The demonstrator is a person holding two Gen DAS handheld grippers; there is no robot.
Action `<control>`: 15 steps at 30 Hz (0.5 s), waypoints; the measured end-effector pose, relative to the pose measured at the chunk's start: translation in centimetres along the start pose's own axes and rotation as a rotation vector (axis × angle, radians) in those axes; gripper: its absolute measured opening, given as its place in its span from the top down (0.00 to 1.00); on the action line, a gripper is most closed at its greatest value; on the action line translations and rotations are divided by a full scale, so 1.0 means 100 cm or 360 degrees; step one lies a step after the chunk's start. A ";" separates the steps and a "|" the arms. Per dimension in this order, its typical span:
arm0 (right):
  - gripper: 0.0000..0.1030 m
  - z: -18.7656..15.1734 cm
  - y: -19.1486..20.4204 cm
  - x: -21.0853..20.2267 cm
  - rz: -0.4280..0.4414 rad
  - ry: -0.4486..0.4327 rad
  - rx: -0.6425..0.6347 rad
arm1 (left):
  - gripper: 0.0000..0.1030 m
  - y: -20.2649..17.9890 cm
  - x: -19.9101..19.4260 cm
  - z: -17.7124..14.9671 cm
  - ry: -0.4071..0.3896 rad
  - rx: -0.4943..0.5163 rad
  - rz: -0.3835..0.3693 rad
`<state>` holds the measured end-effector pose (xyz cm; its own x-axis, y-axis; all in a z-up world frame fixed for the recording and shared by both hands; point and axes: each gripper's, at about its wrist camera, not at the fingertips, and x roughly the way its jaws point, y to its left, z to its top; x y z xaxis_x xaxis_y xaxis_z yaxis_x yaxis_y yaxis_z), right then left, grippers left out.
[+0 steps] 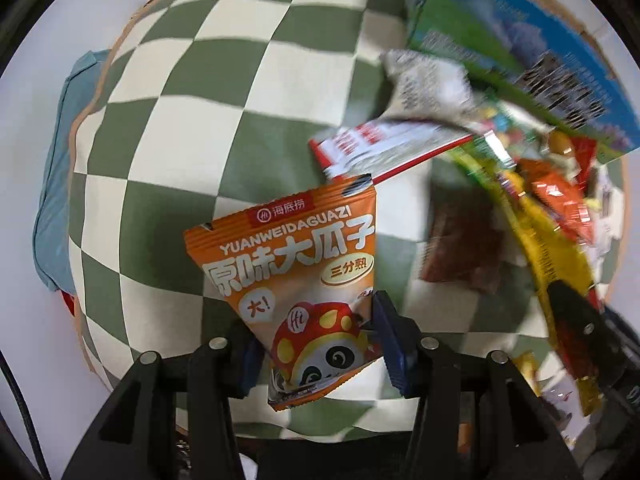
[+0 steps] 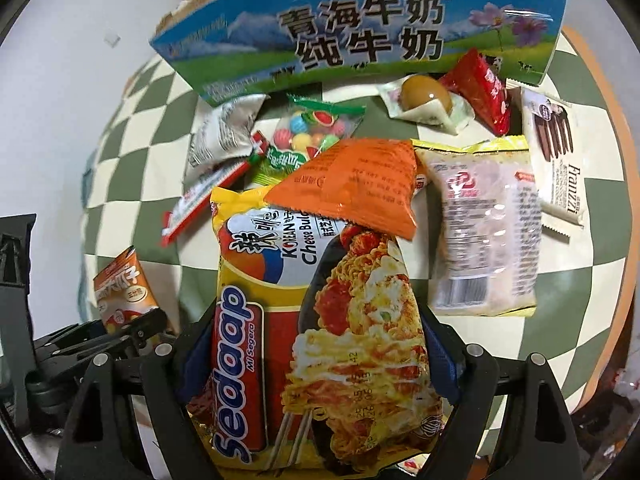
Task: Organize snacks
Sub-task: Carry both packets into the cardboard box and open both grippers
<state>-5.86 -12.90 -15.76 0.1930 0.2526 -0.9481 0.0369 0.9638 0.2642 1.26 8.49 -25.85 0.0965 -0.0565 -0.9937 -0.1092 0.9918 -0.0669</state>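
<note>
Here my left gripper (image 1: 316,344) clamps the orange seed packet (image 1: 296,272) above the checkered cloth (image 1: 224,100), while my right gripper (image 2: 316,364) grips the Sedaap noodle pack (image 2: 312,320) between its pads

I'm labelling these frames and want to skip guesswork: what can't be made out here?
- Left wrist view: the snack pile is motion-blurred; its labels are unreadable.
- Left wrist view: the milk carton is blurred and cut by the edge.
- Right wrist view: the noodle packet hides the cloth beneath.
- Right wrist view: the orange bag's print is too small.
</note>
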 end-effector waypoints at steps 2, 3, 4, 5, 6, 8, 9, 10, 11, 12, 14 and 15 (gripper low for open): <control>0.15 0.001 -0.007 -0.015 0.0073 0.0009 -0.0003 | 0.54 -0.013 -0.017 -0.010 -0.0030 0.0010 -0.0051; 0.15 0.000 -0.009 -0.025 0.0106 0.0001 -0.0010 | 0.54 -0.020 -0.025 -0.014 -0.0047 0.0019 -0.0070; 0.15 -0.005 -0.001 -0.034 0.0128 -0.0009 -0.0016 | 0.54 -0.026 -0.034 -0.018 -0.0068 0.0026 -0.0085; 0.15 -0.005 -0.005 -0.046 0.0156 -0.0026 -0.0025 | 0.54 -0.032 -0.043 -0.021 -0.0090 0.0033 -0.0100; 0.15 -0.004 -0.008 -0.057 0.0182 -0.0047 -0.0030 | 0.54 -0.032 -0.064 -0.017 -0.0112 0.0038 -0.0123; 0.15 -0.006 -0.008 -0.076 0.0234 -0.0096 -0.0031 | 0.54 -0.041 -0.088 -0.022 -0.0160 0.0048 -0.0163; 0.15 -0.004 -0.011 -0.086 0.0257 -0.0117 -0.0031 | 0.54 -0.046 -0.096 -0.025 -0.0182 0.0056 -0.0177; 0.15 -0.001 -0.013 -0.098 0.0281 -0.0149 -0.0036 | 0.54 -0.048 -0.107 -0.028 -0.0201 0.0064 -0.0195; 0.15 -0.001 -0.012 -0.111 0.0294 -0.0178 -0.0037 | 0.54 -0.056 -0.118 -0.033 -0.0223 0.0079 -0.0226; 0.15 0.003 -0.014 -0.124 0.0317 -0.0215 -0.0037 | 0.54 -0.061 -0.129 -0.035 -0.0235 0.0092 -0.0251; 0.15 0.011 -0.009 -0.144 0.0353 -0.0283 -0.0041 | 0.54 -0.066 -0.157 -0.035 -0.0249 0.0120 -0.0304; 0.15 0.016 -0.012 -0.158 0.0372 -0.0323 -0.0039 | 0.54 -0.072 -0.171 -0.033 -0.0255 0.0143 -0.0344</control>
<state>-7.33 -18.20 -0.86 0.3856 0.4474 -0.8069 -0.0549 0.8841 0.4640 -2.84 1.92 -8.70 0.2640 -0.2557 -0.9300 0.0184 0.9654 -0.2602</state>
